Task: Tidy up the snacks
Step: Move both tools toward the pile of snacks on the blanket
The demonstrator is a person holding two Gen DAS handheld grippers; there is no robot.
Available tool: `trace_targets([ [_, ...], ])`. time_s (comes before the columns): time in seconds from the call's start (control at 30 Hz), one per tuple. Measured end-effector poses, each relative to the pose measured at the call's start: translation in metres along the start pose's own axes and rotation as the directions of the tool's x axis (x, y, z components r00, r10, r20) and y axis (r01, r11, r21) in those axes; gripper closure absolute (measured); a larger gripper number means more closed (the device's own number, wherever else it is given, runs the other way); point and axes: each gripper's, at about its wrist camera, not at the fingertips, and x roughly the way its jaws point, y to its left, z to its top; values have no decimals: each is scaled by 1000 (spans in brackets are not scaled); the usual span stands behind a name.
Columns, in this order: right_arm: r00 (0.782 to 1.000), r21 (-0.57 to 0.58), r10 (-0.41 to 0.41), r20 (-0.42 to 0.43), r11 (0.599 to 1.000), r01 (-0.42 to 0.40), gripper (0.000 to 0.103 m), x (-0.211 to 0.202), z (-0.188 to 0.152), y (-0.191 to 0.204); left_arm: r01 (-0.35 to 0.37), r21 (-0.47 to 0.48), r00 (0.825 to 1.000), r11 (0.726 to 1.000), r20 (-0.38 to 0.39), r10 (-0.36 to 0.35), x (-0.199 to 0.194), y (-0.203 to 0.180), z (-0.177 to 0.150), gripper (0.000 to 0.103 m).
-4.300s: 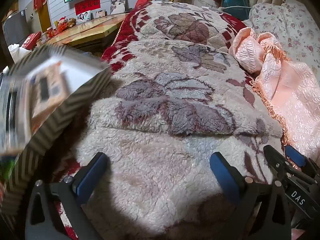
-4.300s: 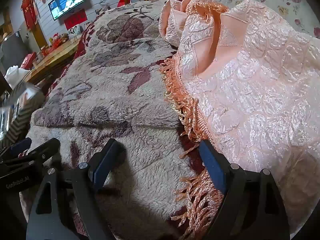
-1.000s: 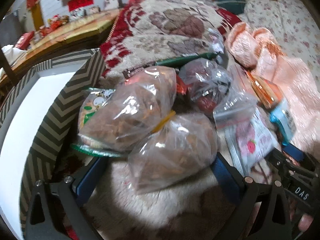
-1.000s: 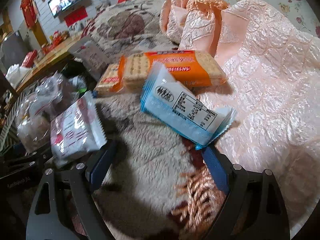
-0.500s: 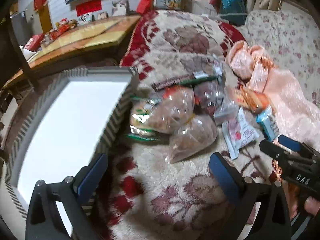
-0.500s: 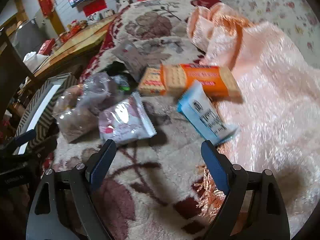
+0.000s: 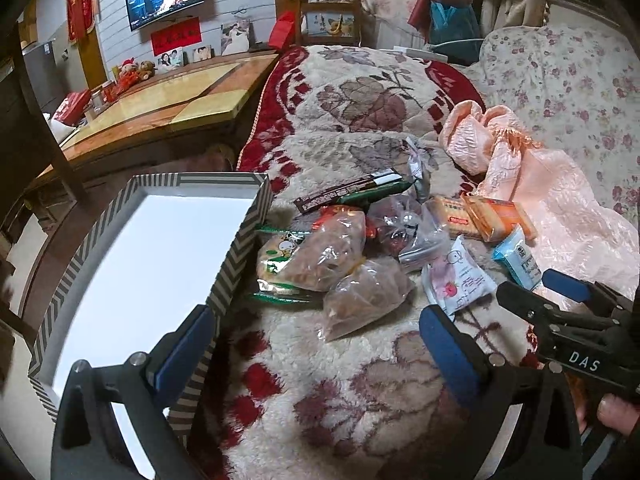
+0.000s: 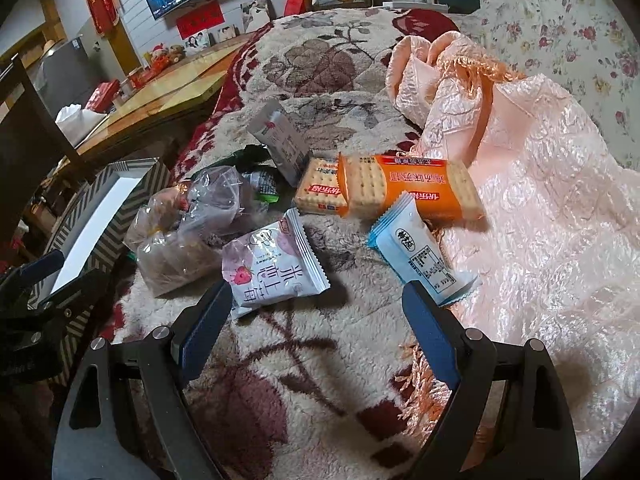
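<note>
The left tool [image 7: 316,332] hung with its fingers apart and gripping nothing over the floral blanket [image 7: 360,392]; the right tool [image 8: 316,312] was likewise spread and empty; one striped box [image 7: 236,248] with a white inside lay at nine o'clock of the snack heap; two clear bags of brown snacks [image 7: 360,300] sat just beside its wall; two cracker packs [image 8: 404,190] lay at twelve o'clock; one strawberry packet [image 8: 272,268] and one blue packet [image 8: 420,256] rested nearest the right tool.
</note>
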Motion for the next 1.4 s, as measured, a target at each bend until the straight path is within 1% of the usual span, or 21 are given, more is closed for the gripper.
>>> trace_targets([
  [0.2,1000,7,2,-9,1000,-1,16,1,0,-2,-14,5,1000,1000,10,14,-2,-2,1,0],
  [0.6,1000,-4,4,-16,1000,-4,16,4,-2,0,-11,5,1000,1000,5,11,-2,-4,1,0],
  [0.73,1000,-3,5,-17,1000,-5,16,5,-2,-1,-10,-1,1000,1000,15,10,-3,-3,0,0],
  [1.03,1000,-5,5,-21,1000,-5,16,7,-2,-1,-19,21,1000,1000,24,19,-3,-7,-1,0],
  [1.2,1000,-21,7,-22,1000,-7,16,10,-2,1,15,-2,1000,1000,-23,-16,9,-2,-4,0],
  [1.33,999,-37,13,-42,999,-14,16,15,-2,3,63,-55,994,997,-82,-67,22,8,-8,0],
  [1.4,999,-53,12,-48,998,-15,16,18,-2,5,65,-83,992,994,-102,-74,28,12,-10,0],
])
